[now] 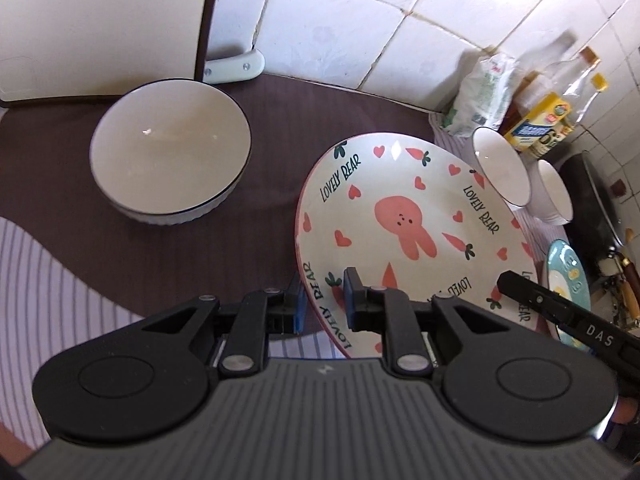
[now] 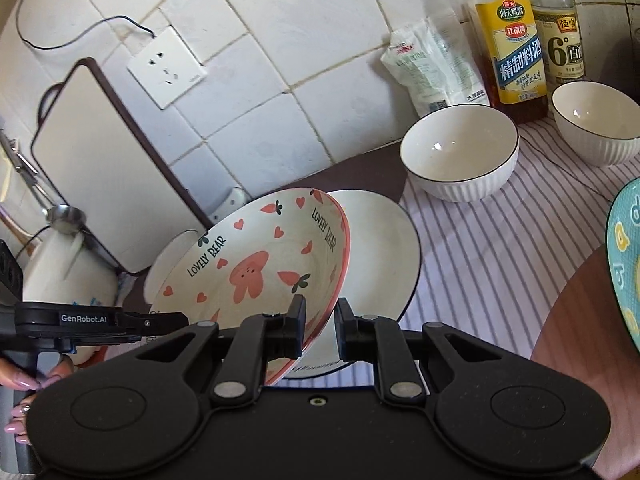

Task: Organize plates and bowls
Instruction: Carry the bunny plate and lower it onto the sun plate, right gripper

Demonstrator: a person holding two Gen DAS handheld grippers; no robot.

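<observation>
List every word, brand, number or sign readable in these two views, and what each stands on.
"LOVELY BEAR": repeated round the rabbit plate, held by both grippers.
"GenRobot.AI": left gripper, on its side.
"DAS": right gripper, on its side.
"精制料酒": yellow-label bottle.
"6°": white-label bottle.
Salt-like bag: print too small to read.
Blue plate: marks cut off, unreadable.

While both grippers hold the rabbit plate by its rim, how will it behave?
The rabbit plate looks like glazed ceramic: stiff, probably slippery. The left gripper and right gripper pinch only its thin rim, so it may tilt. It would likely chip against the white plate.
</observation>
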